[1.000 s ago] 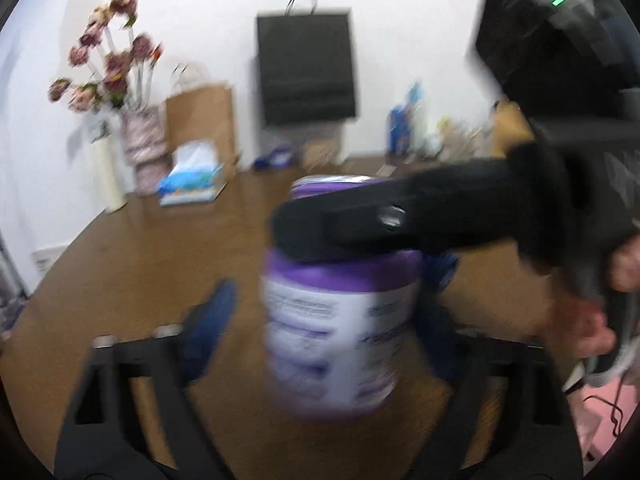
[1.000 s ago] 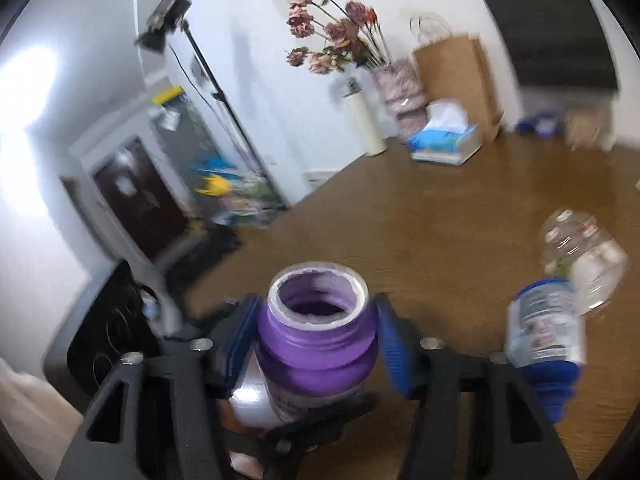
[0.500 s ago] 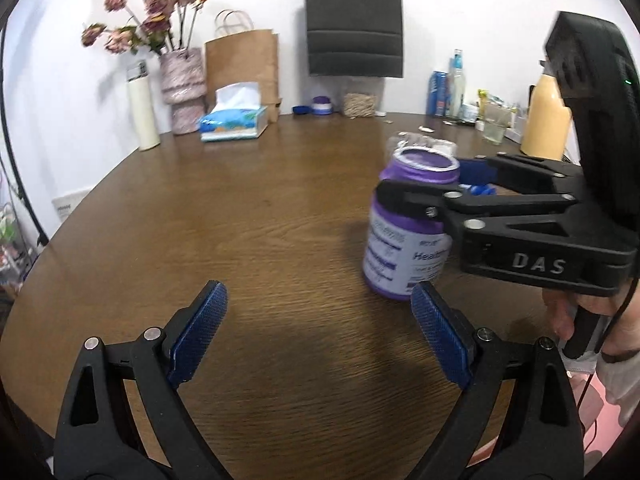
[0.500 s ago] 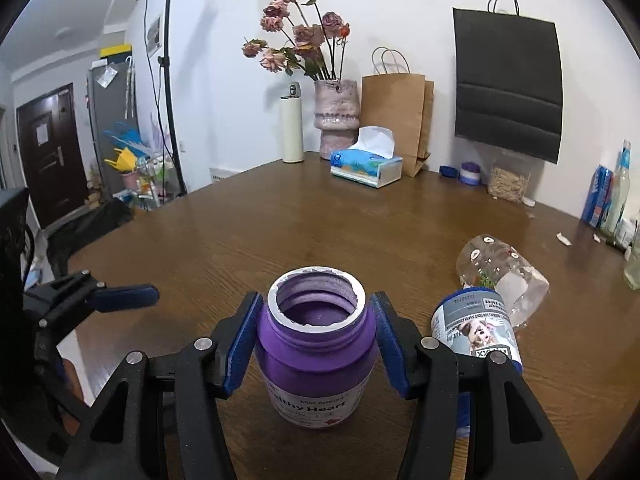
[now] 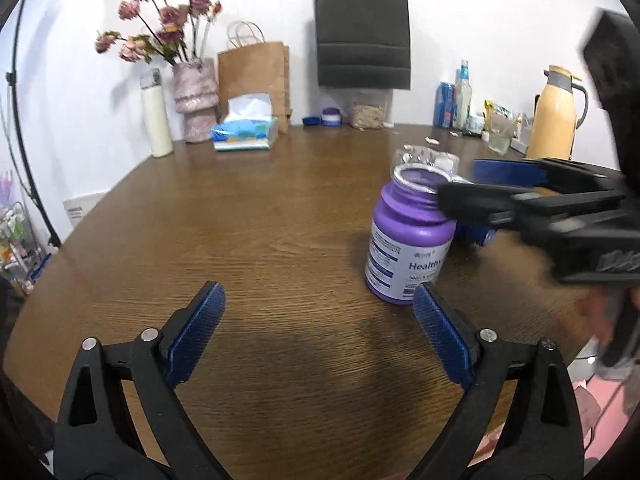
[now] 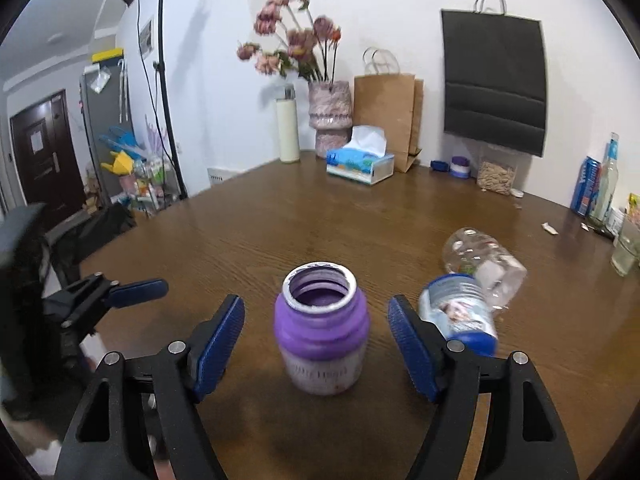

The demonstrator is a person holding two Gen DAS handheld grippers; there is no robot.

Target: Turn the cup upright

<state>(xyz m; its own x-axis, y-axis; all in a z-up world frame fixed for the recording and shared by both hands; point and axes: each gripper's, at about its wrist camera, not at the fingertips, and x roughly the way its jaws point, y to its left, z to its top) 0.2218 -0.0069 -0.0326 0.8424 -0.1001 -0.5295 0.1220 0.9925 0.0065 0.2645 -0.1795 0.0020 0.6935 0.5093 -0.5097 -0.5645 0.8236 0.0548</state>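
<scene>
The purple jar stands upright on the brown table, its open white-rimmed mouth facing up. My right gripper is open, one blue pad on each side of the jar, neither touching it. From the left wrist view the same jar is at the right, with the right gripper at its neck height. Low over the table, the left gripper is open and holds nothing; the jar is just beyond its right fingertip.
A blue-capped white jar and a clear plastic bottle lie just right of the purple jar. Along the back edge are a tissue box, flower vase, paper bags, bottles and a yellow jug.
The right gripper set the purple jar upright on the table, then opened and let go. The left gripper drew back from the jar toward the near edge.
</scene>
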